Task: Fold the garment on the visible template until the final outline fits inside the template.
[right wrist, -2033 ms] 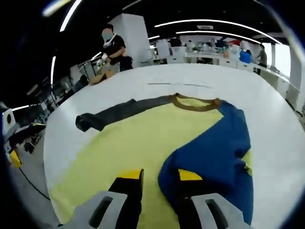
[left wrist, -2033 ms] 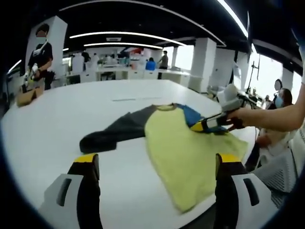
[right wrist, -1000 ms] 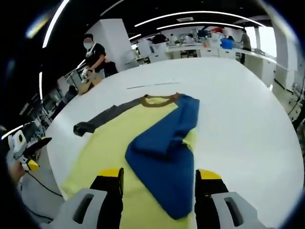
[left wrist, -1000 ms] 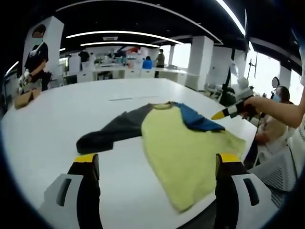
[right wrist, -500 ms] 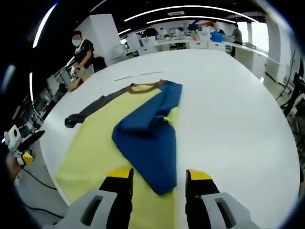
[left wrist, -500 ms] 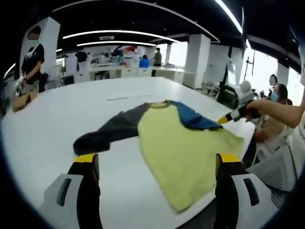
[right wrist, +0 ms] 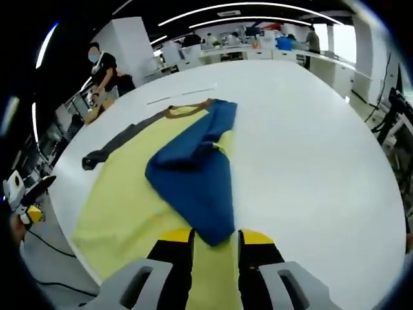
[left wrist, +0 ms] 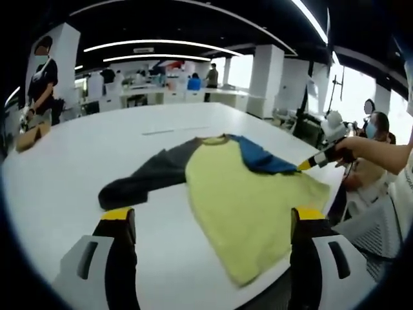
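Note:
A long-sleeved shirt lies flat on the white table [left wrist: 58,161]. It has a yellow body [left wrist: 248,200], a dark grey sleeve [left wrist: 148,177] stretched out to the left, and a blue sleeve [left wrist: 261,158] folded over the body. My left gripper [left wrist: 213,223] hovers at the near table edge, jaws wide open with nothing between them. My right gripper [left wrist: 303,166], held by a hand, touches the shirt's right edge. In the right gripper view the blue sleeve [right wrist: 193,168] runs down the yellow body [right wrist: 122,194], and its end sits between the narrowed jaws of my right gripper [right wrist: 215,240].
A thin tape line [left wrist: 174,131] marks the table beyond the collar. A person [left wrist: 40,77] stands at the far left by a brown box [left wrist: 29,135]. Another person sits at the right past the table edge [left wrist: 377,132]. Desks and pillars fill the background.
My right gripper went from wide open above the shirt down to the blue sleeve's end, its jaws coming together. The left gripper and the shirt have stayed put.

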Demonstrator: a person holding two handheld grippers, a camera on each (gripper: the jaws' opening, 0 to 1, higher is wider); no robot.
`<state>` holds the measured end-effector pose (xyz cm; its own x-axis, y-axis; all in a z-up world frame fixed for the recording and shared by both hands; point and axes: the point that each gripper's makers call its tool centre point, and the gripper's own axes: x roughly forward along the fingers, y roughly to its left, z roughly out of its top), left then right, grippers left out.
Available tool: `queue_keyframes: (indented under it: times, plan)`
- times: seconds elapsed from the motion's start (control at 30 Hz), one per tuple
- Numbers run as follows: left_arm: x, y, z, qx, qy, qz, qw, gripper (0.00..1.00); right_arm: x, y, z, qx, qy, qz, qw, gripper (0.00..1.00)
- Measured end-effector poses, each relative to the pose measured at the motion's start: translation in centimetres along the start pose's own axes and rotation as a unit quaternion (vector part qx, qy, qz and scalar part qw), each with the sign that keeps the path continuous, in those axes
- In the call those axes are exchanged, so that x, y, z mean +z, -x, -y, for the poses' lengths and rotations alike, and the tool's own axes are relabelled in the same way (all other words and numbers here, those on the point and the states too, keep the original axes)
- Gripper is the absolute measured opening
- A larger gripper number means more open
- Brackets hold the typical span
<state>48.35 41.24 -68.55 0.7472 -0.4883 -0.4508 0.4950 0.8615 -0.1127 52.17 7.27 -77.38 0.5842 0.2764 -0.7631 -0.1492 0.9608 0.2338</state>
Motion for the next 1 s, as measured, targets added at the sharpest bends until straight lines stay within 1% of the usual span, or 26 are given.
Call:
queue_keyframes:
  times: [0.13,0.37,0.5,0.57,0.8,1.0]
  plan:
    - [-0.1,0.0,-0.1,0.000,0.002,-0.002,1.0000,0.96,0.1,0.1,0.1,-0.003,-0.009,0.004,0.9999,0.14]
    - [-0.4,0.0,-0.2,0.000,-0.001,-0.009,1.0000,0.95,0.5,0.4,0.4,-0.004,-0.033,0.015,0.9993,0.07]
    - [0.0,0.0,-0.1,-0.002,0.003,0.000,1.0000,0.95,0.8,0.5,0.5,-0.008,-0.036,0.022,0.9991,0.03]
    - [0.0,0.1,0.0,-0.001,0.002,-0.001,1.0000,0.95,0.8,0.5,0.7,-0.010,-0.033,0.020,0.9992,0.00]
    - [0.0,0.3,-0.1,0.001,0.002,0.000,1.0000,0.95,1.6,1.0,0.8,-0.007,-0.026,0.031,0.9991,0.00]
    - [-0.1,0.3,0.0,0.001,0.002,-0.001,1.0000,0.95,3.1,1.7,1.3,-0.011,-0.013,0.051,0.9986,0.00]
